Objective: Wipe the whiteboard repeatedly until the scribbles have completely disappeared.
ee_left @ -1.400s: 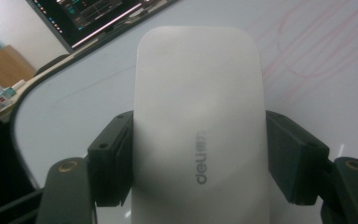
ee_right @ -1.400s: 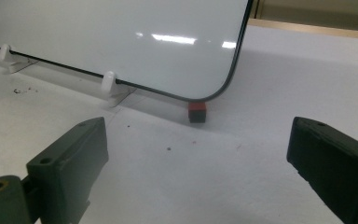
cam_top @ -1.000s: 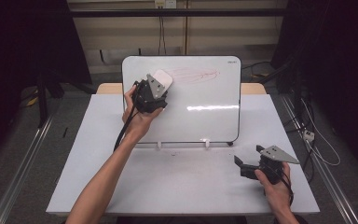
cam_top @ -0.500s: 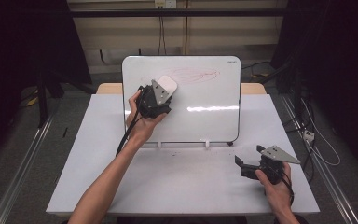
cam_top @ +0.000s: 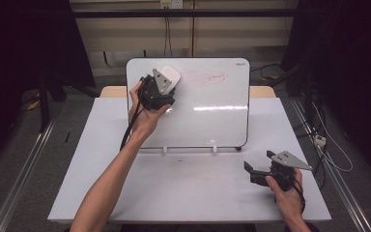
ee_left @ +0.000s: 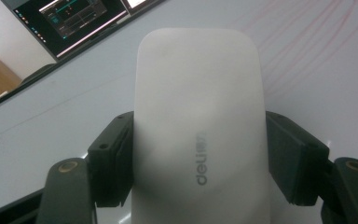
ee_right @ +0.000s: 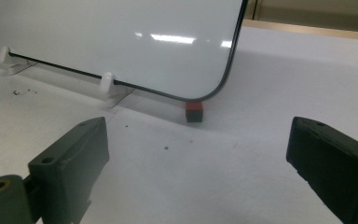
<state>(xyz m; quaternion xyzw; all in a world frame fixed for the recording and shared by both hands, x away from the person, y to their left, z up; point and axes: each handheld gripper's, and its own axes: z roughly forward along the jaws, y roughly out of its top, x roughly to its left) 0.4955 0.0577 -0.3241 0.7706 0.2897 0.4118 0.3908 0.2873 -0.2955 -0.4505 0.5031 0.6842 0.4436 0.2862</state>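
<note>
Since a sec ago the left gripper [cam_top: 160, 89] has slid the eraser [ee_left: 198, 126] up and to the right on the whiteboard [cam_top: 207, 121], closer to the red scribble [cam_top: 205, 77]; right hand hasn't budged.

Jaws first: left jaws are clamped on both long sides of the white eraser, approx mid-body, logo side facing the cam. Grip looks square, no tilt. Eraser sits against the upper left of the board, just left of the red marks, which aren't wiped yet afaict.

Right gripper [cam_top: 261, 170] rests low on the counter [cam_top: 77, 193] near the board's bottom right corner, jaws spread wide w/ nothing btwn them. Its own view shows a small red-and-black block [ee_right: 194, 112] by that corner.

Tips for the wipe, imo: keep the pad flat on the board, not on an edge, and push across the whole scribble in overlapping passes. Board stands on little clip feet [ee_right: 107, 84], so light even pressure, or it could rock back. Free gripper could steady the frame if needed.
</note>
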